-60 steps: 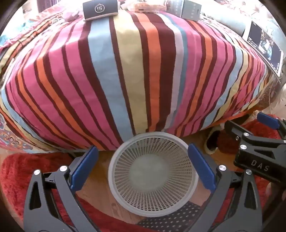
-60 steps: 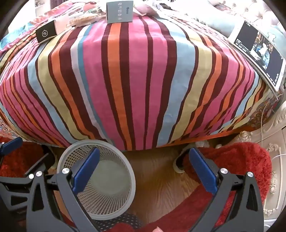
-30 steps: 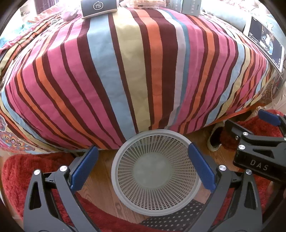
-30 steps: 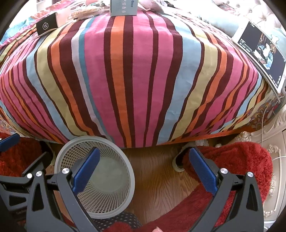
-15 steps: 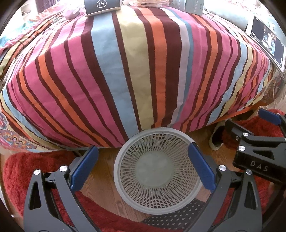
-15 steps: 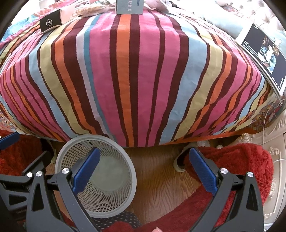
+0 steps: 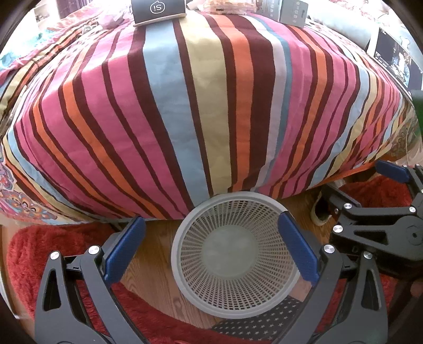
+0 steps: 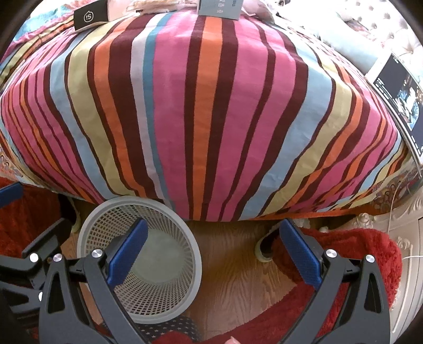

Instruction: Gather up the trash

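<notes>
Left gripper [image 7: 211,246], right gripper [image 8: 211,246]: black clamp-style arms, silver screws, blue ribbed finger pads [image 7: 297,248].

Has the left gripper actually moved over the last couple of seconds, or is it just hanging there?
Yes. In its own view the mesh basket has slid right and the black box has climbed toward the top edge, so the left gripper has drifted left and tilted down.

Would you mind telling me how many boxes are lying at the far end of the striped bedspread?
2 clearly. A black box with a white logo lies far left; a grey-blue box lies far centre. Food packaging sits between them, and more may be hidden beyond the frame's edge.
</notes>
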Action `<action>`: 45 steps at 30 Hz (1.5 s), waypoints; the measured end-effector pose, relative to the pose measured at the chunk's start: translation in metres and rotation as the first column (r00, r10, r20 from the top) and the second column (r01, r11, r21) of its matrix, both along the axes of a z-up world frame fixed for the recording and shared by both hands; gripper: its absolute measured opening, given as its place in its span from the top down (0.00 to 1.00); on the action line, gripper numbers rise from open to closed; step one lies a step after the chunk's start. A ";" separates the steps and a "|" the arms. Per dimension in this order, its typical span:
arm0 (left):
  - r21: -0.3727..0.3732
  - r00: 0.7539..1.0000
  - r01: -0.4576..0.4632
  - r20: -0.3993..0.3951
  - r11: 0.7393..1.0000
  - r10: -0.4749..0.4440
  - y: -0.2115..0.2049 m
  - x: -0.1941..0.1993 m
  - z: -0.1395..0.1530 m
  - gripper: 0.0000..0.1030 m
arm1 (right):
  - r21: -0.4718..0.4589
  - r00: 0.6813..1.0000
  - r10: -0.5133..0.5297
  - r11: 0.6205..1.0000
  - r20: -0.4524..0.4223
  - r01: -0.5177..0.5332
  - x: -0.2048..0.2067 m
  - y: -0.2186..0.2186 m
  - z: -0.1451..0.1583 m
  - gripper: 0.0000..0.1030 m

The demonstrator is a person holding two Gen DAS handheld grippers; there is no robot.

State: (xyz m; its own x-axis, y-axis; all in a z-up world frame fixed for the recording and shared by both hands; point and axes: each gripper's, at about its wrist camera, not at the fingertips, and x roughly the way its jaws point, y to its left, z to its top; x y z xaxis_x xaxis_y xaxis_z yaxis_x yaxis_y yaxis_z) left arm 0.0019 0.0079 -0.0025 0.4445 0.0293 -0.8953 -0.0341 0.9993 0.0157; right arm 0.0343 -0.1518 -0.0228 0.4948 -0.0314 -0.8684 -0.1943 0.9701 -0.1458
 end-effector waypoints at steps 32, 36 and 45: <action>0.011 0.999 -0.053 -0.008 0.999 0.053 0.008 -0.008 0.003 0.06 | 0.021 0.999 0.040 0.999 -0.006 -0.040 0.001 0.005 0.001 0.07; 0.012 0.999 -0.054 -0.006 0.998 0.054 0.008 -0.009 0.004 0.06 | 0.021 0.999 0.039 0.999 -0.005 -0.039 0.001 0.005 0.001 0.07; 0.013 0.999 -0.053 -0.006 0.998 0.054 0.007 -0.008 0.004 0.06 | 0.016 0.999 0.038 0.999 -0.004 -0.037 0.000 0.006 0.002 0.07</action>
State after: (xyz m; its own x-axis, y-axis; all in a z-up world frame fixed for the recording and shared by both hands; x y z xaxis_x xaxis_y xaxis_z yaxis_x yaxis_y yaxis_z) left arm -0.0065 0.0146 0.0019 0.4367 0.0644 -0.8973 -0.0873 0.9958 0.0290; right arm 0.0340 -0.1455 -0.0210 0.4916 0.0011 -0.8708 -0.2311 0.9643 -0.1293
